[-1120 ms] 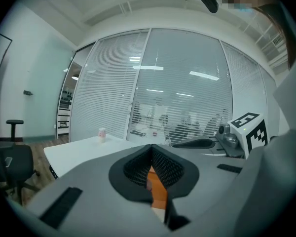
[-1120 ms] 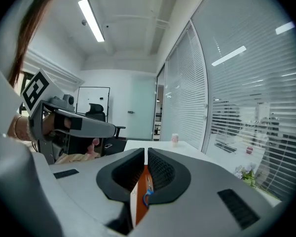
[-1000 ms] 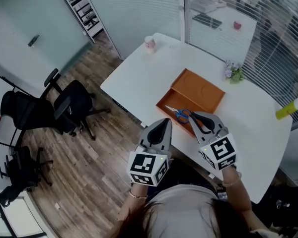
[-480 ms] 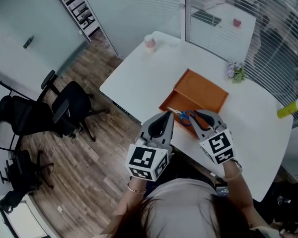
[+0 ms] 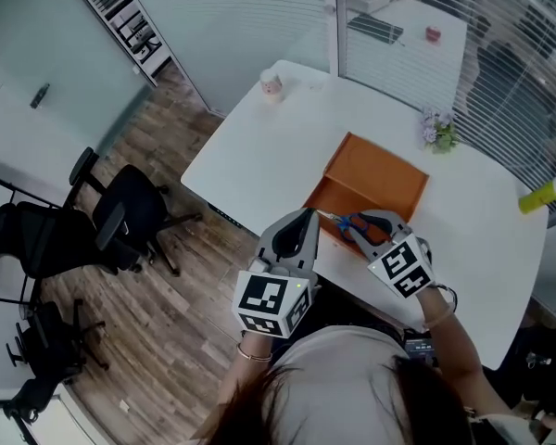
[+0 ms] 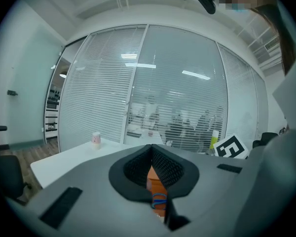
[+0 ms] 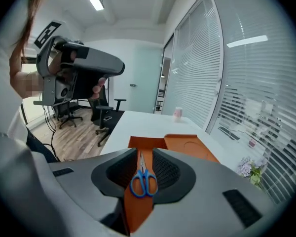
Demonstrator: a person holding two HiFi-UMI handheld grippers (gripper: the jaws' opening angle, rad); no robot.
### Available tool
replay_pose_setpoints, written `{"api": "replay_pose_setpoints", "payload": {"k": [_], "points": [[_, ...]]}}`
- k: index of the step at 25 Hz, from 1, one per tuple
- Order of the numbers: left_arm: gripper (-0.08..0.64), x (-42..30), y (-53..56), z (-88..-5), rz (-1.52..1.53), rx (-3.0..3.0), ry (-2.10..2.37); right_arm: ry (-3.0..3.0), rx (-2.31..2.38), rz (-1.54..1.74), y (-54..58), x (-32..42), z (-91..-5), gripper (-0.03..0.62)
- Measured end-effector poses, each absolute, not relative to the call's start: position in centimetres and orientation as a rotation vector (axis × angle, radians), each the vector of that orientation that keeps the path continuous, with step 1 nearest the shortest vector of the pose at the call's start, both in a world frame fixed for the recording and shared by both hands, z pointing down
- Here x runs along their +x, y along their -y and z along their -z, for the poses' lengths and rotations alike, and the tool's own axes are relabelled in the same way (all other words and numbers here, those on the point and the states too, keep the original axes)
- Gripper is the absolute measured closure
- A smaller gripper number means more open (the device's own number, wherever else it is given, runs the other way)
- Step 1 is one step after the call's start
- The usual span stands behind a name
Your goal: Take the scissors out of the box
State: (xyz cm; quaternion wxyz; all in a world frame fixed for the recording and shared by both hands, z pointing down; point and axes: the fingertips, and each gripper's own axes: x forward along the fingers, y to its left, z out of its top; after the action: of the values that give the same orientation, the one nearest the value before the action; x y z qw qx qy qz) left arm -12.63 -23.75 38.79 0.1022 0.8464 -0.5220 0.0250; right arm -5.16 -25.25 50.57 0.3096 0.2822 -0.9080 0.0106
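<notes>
Right gripper view shows the right tool (image 7: 144,150) with its jaws opening above the open orange box (image 7: 140,214). The blue-handled scissors (image 7: 142,171) lie flat on the box floor, framed between the jaws but not pinched. Head view places the box at the near edge of the white counter (image 5: 287,146). The left tool (image 5: 303,217), jaws together and gripping nothing, hovers by the box's near corner.

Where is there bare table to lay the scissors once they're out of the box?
Widest bare patch, in the head view: the table left of the orange box, running up to the pink cup. A second lies right of the box, toward the yellow bottle. Tight: the box's far right corner, by the flowers.
</notes>
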Motion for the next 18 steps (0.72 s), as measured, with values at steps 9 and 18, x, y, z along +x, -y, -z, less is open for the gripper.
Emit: {"api": "replay_pose_setpoints", "payload": {"k": [9, 18], "points": [[0.541, -13.5, 26.7, -39.0, -0.07, 2.52, 1.496, 2.292, 0.653, -0.056, 26.5, -6.0, -54.4, 0.461], [0.541, -13.6, 29.1, -39.5, -0.062, 2.526, 1.448, 2.175, 0.575, -0.14, 27.2, -6.1, -57.8, 0.448]]}}
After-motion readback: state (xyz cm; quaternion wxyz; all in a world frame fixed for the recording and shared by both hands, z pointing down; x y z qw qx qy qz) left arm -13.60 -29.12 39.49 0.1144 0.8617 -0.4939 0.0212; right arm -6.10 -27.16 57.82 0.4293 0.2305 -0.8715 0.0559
